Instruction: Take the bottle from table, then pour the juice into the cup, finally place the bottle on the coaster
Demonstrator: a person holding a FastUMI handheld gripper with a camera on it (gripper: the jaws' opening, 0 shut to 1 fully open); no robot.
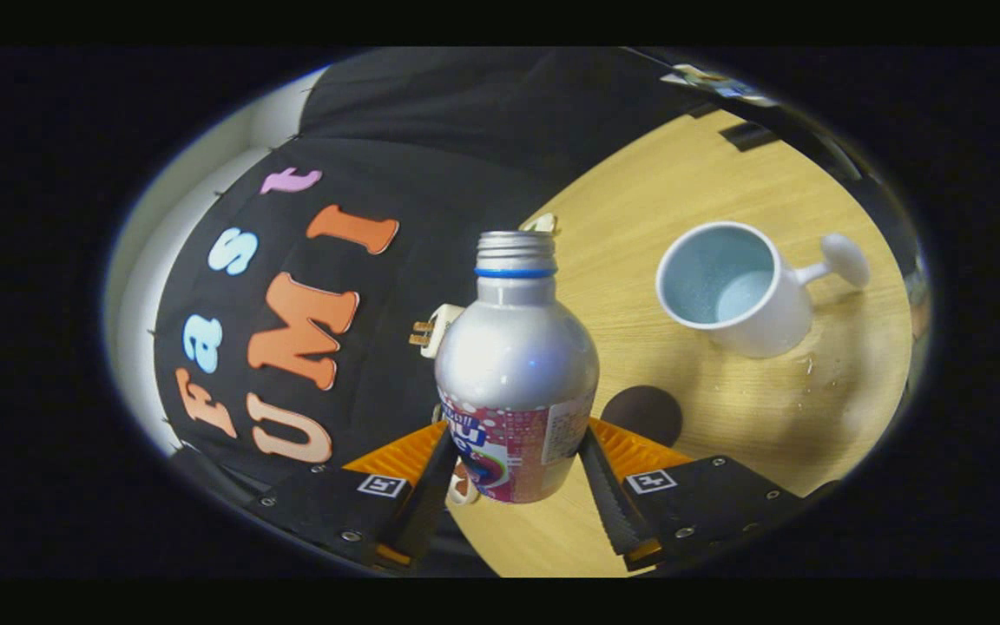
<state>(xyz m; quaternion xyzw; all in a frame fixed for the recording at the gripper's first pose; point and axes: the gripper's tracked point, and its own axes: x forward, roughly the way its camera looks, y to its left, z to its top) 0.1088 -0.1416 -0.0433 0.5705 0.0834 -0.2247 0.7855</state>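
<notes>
- The silver metal bottle with a pink and blue printed label [516,382] sits between the two fingers of the gripper [517,490], one finger pressed against each side of its lower, labelled part, so the gripper is clamped on the bottle.
- The bottle is held clear of the light wooden table [682,187], its rounded base hanging between the fingers, and its neck points away from the gripper.
- Its threaded mouth is uncapped, with a blue ring just under the threads; the shoulder is smooth bare metal with soft reflections, and the label wraps the lower half.
- The white cup with a pale blue inside and a knobbed side handle [730,291] stands on the table beyond the fingers, off to the right of the bottle's neck and apart from it; its opening faces the camera, and whether any liquid is in it cannot be told.
- The dark round coaster [643,415] lies flat on the table just ahead of the right finger, between the bottle and the cup, partly hidden by the bottle.
- Small wet drops glint on the wood near the cup's base.
- A white plug with metal prongs [436,330] shows just left of the bottle's shoulder.
</notes>
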